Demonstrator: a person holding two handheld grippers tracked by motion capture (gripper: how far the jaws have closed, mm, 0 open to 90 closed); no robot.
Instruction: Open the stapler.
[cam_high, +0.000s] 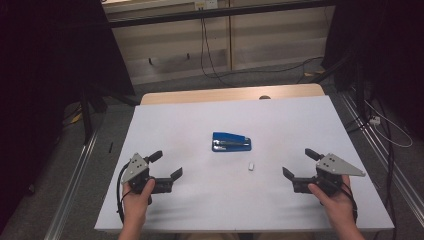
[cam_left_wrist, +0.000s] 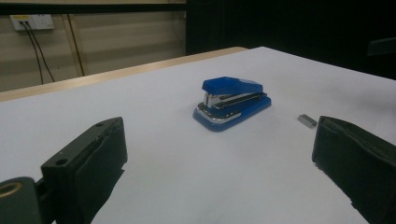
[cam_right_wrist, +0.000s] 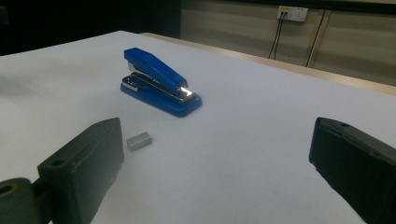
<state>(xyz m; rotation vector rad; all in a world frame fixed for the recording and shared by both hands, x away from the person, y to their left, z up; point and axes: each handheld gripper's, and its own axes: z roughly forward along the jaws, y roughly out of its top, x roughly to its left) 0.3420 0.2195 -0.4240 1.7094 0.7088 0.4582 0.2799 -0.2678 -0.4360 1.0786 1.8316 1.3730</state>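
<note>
Lying crosswise between two wide, empty claws (cam_high: 166, 164) (cam_high: 296, 162), stapler (cam_high: 231, 142) points left.

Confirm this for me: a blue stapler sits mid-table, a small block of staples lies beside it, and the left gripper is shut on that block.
One thing is wrong: the left gripper holds nothing. Its jaws stand open over bare table, as the high view shows. The blue stapler does sit mid-table, and the block of staples lies loose beside it, apart from both grippers.
</note>
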